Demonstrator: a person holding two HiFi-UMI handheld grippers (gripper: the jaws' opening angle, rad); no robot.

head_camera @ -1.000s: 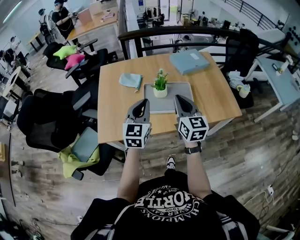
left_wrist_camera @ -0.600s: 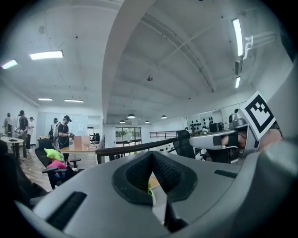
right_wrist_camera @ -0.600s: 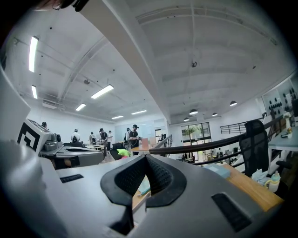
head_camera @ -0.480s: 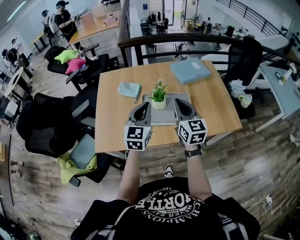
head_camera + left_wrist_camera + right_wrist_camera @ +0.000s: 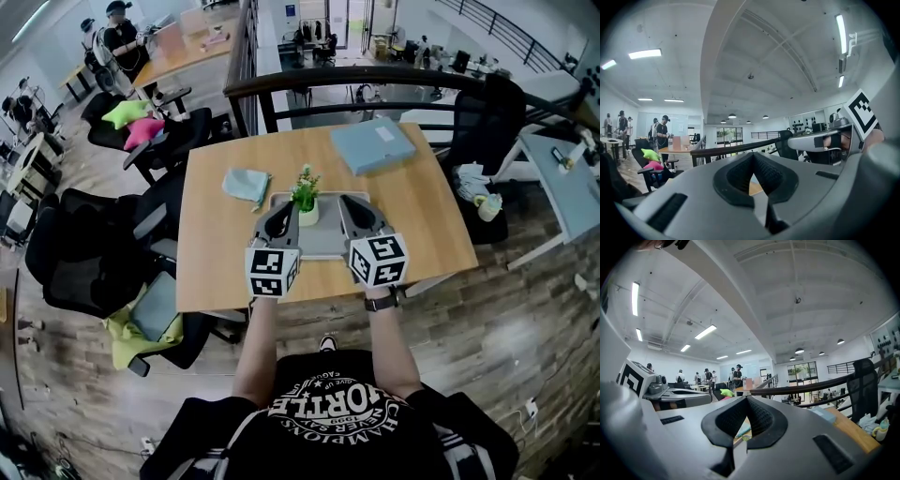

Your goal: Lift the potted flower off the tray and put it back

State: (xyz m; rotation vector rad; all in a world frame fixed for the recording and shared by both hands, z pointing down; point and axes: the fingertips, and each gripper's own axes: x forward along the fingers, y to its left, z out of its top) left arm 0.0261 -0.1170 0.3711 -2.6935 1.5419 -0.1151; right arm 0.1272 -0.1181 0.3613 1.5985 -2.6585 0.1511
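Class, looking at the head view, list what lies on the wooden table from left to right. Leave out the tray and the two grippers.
light blue cloth → potted flower → flat blue-grey box

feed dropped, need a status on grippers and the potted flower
Left gripper, right gripper shut, empty, over grey tray. Green potted flower upright on tray, not held. Light blue cloth beside tray.

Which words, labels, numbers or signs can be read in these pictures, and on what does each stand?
"CHAMPIONS": black T-shirt, upside down in the head view.
"ORTLE": same shirt, large white letters, seemingly incomplete.
Smaller shirt print: too blurred.
On the flat blue-grey box, white label: too small.
On left gripper and right gripper, black-and-white square markers: patterns, no words.
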